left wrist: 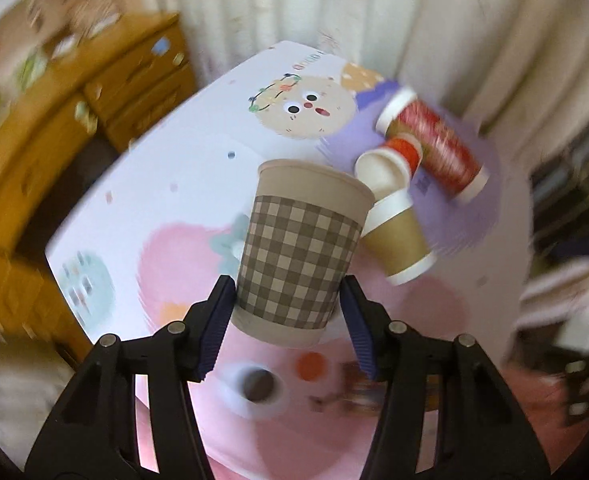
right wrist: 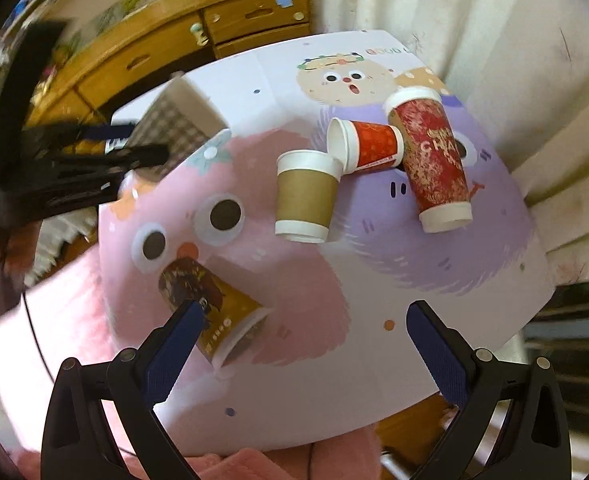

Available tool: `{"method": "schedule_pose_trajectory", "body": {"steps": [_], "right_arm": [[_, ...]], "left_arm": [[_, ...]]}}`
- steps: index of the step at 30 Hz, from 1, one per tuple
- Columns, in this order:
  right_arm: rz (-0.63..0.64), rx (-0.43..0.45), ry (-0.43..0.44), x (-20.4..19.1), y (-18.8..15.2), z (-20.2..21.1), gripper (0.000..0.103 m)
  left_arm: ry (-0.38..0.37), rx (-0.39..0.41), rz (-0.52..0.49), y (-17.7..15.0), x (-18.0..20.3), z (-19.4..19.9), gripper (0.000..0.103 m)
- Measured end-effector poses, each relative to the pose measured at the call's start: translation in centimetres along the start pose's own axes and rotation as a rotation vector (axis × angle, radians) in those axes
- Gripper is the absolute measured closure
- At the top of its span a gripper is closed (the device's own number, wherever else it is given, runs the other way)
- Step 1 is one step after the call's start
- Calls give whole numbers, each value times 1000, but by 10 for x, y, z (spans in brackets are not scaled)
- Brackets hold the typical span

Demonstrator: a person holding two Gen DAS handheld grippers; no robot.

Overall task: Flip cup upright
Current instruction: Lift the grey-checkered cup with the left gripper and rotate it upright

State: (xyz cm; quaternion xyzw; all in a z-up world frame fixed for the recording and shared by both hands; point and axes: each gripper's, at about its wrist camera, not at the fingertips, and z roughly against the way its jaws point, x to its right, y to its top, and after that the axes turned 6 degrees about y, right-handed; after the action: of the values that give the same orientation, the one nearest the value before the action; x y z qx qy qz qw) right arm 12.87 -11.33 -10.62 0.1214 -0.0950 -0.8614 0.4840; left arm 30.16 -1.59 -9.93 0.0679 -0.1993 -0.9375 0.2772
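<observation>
My left gripper (left wrist: 288,284) is shut on a brown checked paper cup (left wrist: 298,248) near its base, holding it above the table with its open mouth up, slightly tilted. In the right wrist view that checked cup (right wrist: 178,120) and the left gripper (right wrist: 126,142) are at the upper left, blurred. My right gripper (right wrist: 304,324) is open and empty over the table's near edge. A dark patterned yellow cup (right wrist: 214,312) lies on its side just beyond its left finger.
On the cartoon-print table (right wrist: 334,320) lie a plain brown cup (right wrist: 306,196), a small red cup (right wrist: 366,144) and a tall red cup (right wrist: 430,156), all on their sides and clustered. A wooden drawer cabinet (right wrist: 214,24) stands behind; curtains hang at right.
</observation>
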Motion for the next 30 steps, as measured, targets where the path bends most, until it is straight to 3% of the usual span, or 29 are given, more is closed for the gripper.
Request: {"method": "schedule_pose_trajectory", "body": {"steps": [3,6,8,11,20,27,30], "right_arm": [[-157,-10,115,29,3,1,0],[-349,-63,226,61,-1,-5,0],[-514,-108,345,90,-10,-12,0],[-604,-141,402,115,-20,-17,0],[-462,-255,432,181,-22,-20,0],[-262,-342,404,235,-7,-17,0],[-217,-362,388,255,-1,-19,0]], "left_arm": [[-62,-47,181,-9,-5,16,52],[-43,-53,290,-24,3,32,52],[-33,-51,342,-37,14,43,52],[-48,-76,427,-56,36,50,52],[-45,-222,659,-87,138,27,51],[-69,-258,873,-92,203,-10,51],[-74,-265,921,-92,223,-29,51]]}}
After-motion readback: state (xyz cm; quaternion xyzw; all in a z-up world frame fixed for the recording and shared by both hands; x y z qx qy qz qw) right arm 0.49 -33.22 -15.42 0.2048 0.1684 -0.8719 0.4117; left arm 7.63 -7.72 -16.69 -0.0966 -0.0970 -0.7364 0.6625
